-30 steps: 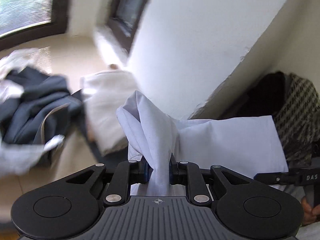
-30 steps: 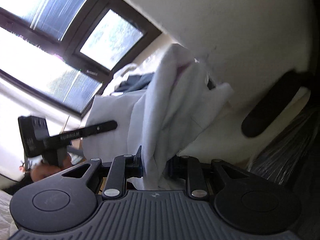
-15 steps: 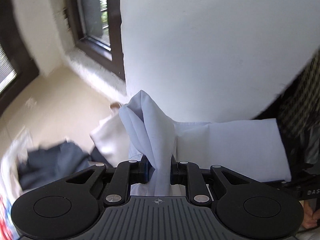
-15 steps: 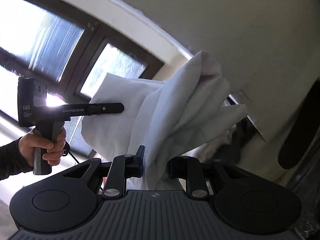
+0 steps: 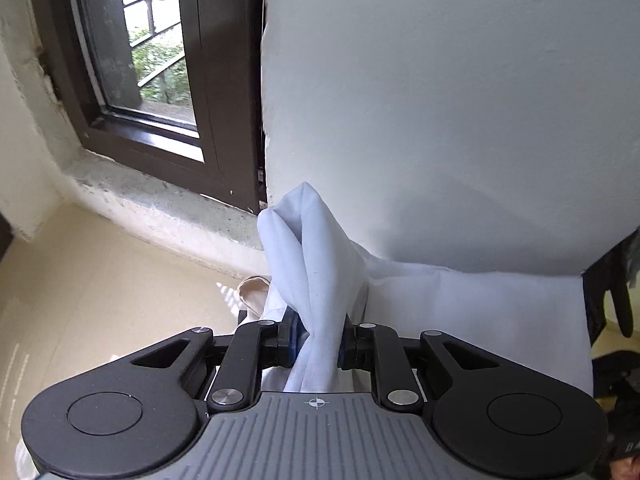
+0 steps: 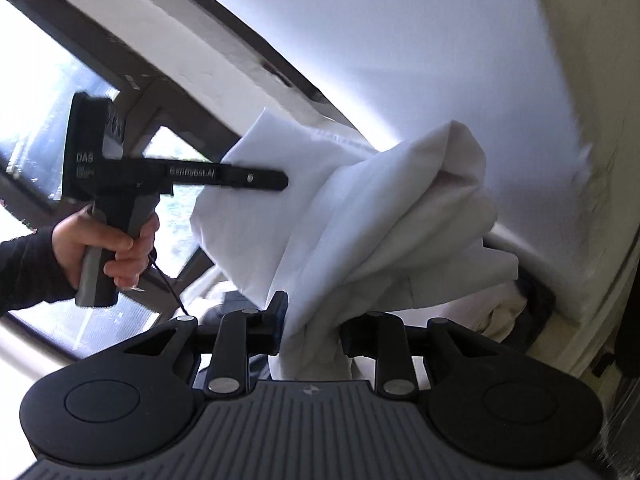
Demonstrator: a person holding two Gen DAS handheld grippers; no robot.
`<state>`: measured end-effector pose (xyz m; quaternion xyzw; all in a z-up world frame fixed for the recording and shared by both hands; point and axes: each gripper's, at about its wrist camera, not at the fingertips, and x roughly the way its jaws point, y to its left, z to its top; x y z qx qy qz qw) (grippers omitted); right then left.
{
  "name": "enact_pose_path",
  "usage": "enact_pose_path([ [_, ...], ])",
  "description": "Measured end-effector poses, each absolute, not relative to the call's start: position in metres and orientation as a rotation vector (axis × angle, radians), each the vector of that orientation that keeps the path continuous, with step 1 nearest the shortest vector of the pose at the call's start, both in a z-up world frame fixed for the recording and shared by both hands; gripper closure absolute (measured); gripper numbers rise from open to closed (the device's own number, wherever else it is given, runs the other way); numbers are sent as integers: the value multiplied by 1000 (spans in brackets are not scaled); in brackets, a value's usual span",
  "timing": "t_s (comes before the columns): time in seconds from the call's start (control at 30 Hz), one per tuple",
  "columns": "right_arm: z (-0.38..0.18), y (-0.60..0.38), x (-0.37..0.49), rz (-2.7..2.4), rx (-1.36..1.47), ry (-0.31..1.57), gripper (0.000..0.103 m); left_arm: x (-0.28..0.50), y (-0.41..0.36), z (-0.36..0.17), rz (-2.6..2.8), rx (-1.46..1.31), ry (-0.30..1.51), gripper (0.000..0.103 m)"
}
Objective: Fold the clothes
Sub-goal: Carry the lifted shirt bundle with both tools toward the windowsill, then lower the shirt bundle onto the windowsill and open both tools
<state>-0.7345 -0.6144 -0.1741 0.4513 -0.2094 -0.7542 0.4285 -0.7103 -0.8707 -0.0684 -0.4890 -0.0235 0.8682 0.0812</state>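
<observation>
While both tongs (image 5: 319, 338) stay clamped, shirt (image 5: 472, 312) rises.

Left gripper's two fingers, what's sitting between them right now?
A bunched fold of the white cloth is pinched in the left gripper; the left wrist view shows it filling the gap.

I see the white garment (image 5: 472, 312) held up off the desk, bunched into a peak at twelve o'clock, one flat panel spreading toward three o'clock.
</observation>
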Motion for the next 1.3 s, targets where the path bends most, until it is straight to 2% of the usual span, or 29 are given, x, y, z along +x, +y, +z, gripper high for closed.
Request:
enact_pose_path([
  [0.27, -216, -647, -716, -1894, 1189, -312, 66, -740, -888, -127, 2528, -1479, -26, 83],
  [0.37, -214, -643, -710, -1910, 1199, -231, 65, -746, -893, -139, 2554, -1485, -44, 79],
  [0.43, -205, -637, -705, -1924, 1177, -179, 63, -750, -900, -142, 2576, -1487, -113, 72],
  [0.63, -174, -617, -686, -2016, 1105, -28, 62, -747, -918, -134, 2621, -1435, -280, 64],
  [0.7, -160, -610, -681, -2051, 1068, 20, 59, -744, -920, -126, 2635, -1403, -296, 63],
  [0.77, -146, -604, -676, -2085, 1029, 69, 52, -738, -924, -115, 2650, -1377, -333, 63],
  [0.9, -132, -605, -671, -2099, 968, 150, 50, -734, -933, -99, 2692, -1305, -389, 52],
  [1.03, -136, -615, -675, -2044, 953, 180, 47, -726, -936, -83, 2712, -1239, -426, 51],
  [1.3, -171, -652, -682, -1984, 964, 281, 43, -711, -911, -122, 2580, -1386, -238, 51],
])
